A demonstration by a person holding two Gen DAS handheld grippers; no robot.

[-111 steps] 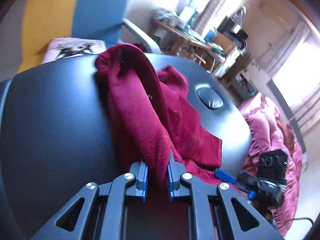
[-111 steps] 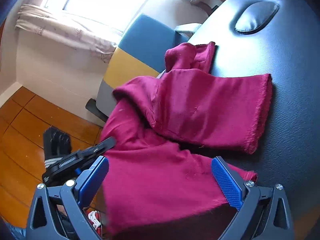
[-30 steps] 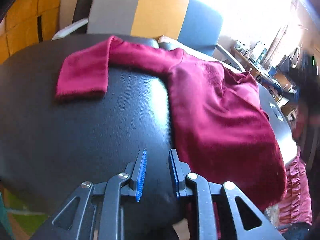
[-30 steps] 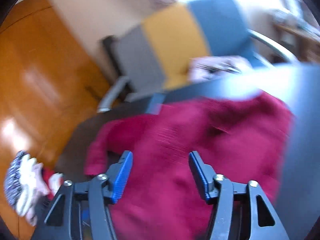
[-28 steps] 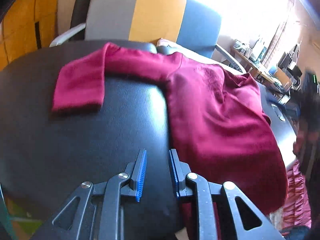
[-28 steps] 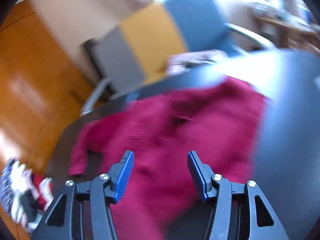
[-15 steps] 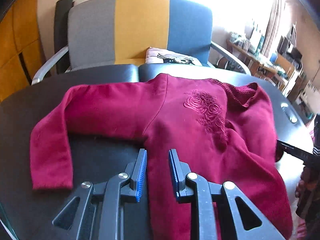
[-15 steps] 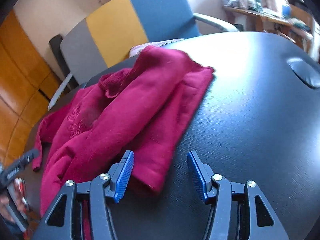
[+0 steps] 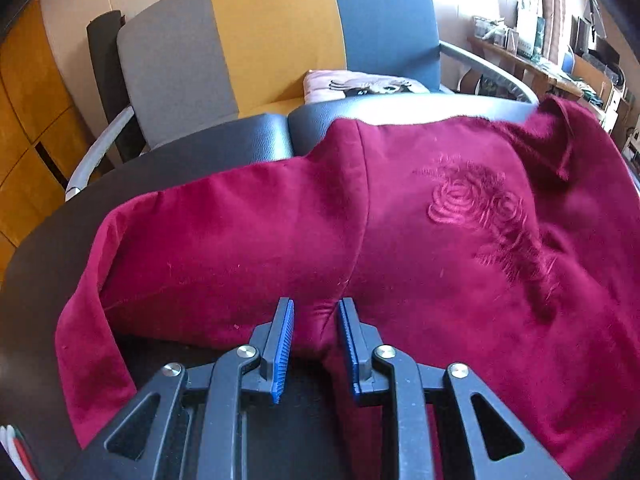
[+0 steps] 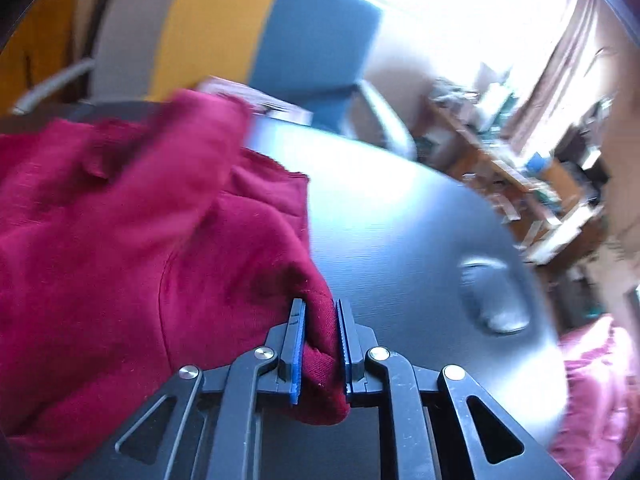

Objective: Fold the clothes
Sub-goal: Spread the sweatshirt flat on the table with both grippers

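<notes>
A dark red sweater (image 9: pixel 440 248) with an embroidered rose lies spread on the black padded table (image 9: pixel 48 248), one sleeve stretched to the left. My left gripper (image 9: pixel 314 344) sits at the sweater's underarm with a fold of cloth between its narrowly parted pads, not clearly pinched. In the right wrist view the sweater (image 10: pixel 100 240) is bunched on the left. My right gripper (image 10: pixel 320 344) is shut on a thick fold of it over the table (image 10: pixel 400 240).
A grey, yellow and blue armchair (image 9: pixel 276 32) with a printed cushion (image 9: pixel 360 84) stands behind the table. A cluttered desk (image 10: pixel 500 152) is at the far right. A pink bedspread (image 10: pixel 592 392) lies beyond the table's right edge. An oval pad (image 10: pixel 496 300) is set into the tabletop.
My left gripper has moved forward onto the sweater's underarm. My right gripper has closed from wide open onto a fold of the sweater.
</notes>
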